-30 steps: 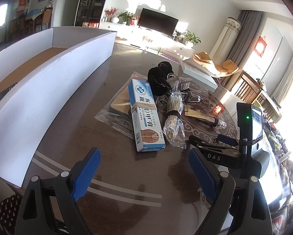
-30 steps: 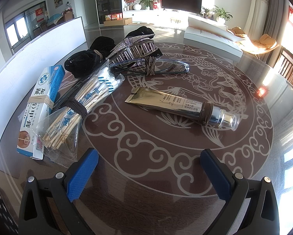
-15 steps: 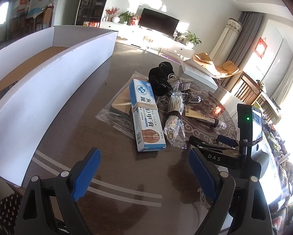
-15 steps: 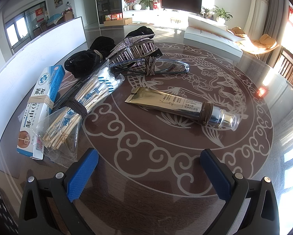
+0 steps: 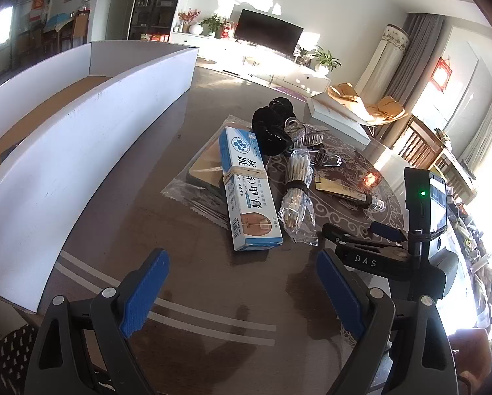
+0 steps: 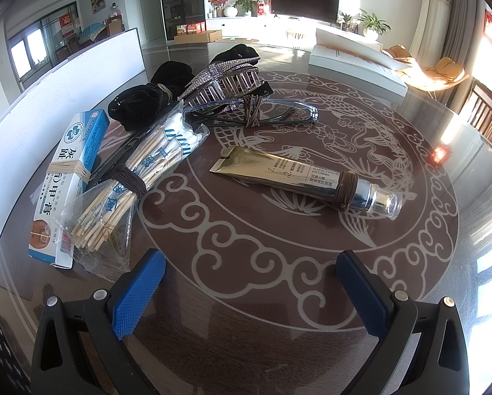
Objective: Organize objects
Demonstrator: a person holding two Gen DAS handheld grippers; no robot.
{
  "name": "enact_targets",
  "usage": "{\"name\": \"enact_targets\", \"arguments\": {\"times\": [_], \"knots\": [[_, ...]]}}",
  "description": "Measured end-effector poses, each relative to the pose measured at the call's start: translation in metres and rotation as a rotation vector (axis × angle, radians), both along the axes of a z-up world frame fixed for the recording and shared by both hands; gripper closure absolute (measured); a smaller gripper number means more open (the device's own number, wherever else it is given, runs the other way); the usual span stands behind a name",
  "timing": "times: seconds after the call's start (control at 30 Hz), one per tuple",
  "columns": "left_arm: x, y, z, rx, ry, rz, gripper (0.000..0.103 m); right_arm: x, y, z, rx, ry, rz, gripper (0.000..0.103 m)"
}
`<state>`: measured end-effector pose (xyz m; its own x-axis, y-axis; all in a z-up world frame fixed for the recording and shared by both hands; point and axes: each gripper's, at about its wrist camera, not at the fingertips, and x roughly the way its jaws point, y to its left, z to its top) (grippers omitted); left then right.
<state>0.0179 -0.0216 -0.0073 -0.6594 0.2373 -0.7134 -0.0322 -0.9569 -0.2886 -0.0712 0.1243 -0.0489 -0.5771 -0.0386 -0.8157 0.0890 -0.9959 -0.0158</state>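
We hold both grippers tilted downward over the round glass-topped table (image 6: 476,230), neither of them touching anything on it. Our left gripper (image 5: 242,293) hangs with its blue pads (image 5: 144,293) spread wide, only bare tabletop between them, and the blue-and-white ointment box (image 5: 249,194) lies a little beyond its tips, bound with a rubber band. In the left wrist view our right gripper (image 5: 371,237) shows at the right side, low over the table and near the clear bag of cotton swabs (image 5: 297,191); a bit of our hand (image 5: 469,349) shows at the lower right edge. From its own camera the right gripper (image 6: 249,293) also has its jaws standing far apart and empty, over the white scrollwork of the tabletop. Ahead of it lies the gold eye cream tube (image 6: 298,177), on its side, cap pointing right, with a brown band wound around its neck. To the left, the bag of swabs (image 6: 137,181) rests just beside the ointment box (image 6: 68,177), tied at the middle with a dark band. Farther back we see a black velvet scrunchie (image 6: 147,98), a rhinestone hair clip (image 6: 223,79) and a pair of glasses (image 6: 279,112) bundled close together. A long white open box (image 5: 81,131) runs along the left edge of the table, well apart from the left gripper.
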Motion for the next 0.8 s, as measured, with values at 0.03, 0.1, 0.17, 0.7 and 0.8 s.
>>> {"name": "enact_targets", "arguments": {"times": [0.03, 0.1, 0.17, 0.7, 0.8], "knots": [[0.0, -0.002, 0.0, 0.006, -0.001, 0.008, 0.012, 0.0, 0.0, 0.0, 0.0, 0.0, 0.0, 0.0], [0.002, -0.009, 0.0, 0.024, 0.004, 0.037, 0.012, 0.0, 0.0, 0.0, 0.0, 0.0, 0.0, 0.0], [0.004, -0.018, 0.0, 0.059, 0.007, 0.067, 0.012, 0.0, 0.0, 0.0, 0.0, 0.0, 0.0, 0.0], [-0.024, -0.023, -0.013, 0.152, -0.097, 0.048, 0.012, 0.0, 0.0, 0.0, 0.0, 0.0, 0.0, 0.0], [-0.056, -0.009, -0.005, 0.088, -0.094, 0.011, 0.013, -0.003, 0.0, -0.001, 0.0, 0.001, -0.007, 0.0]]}}
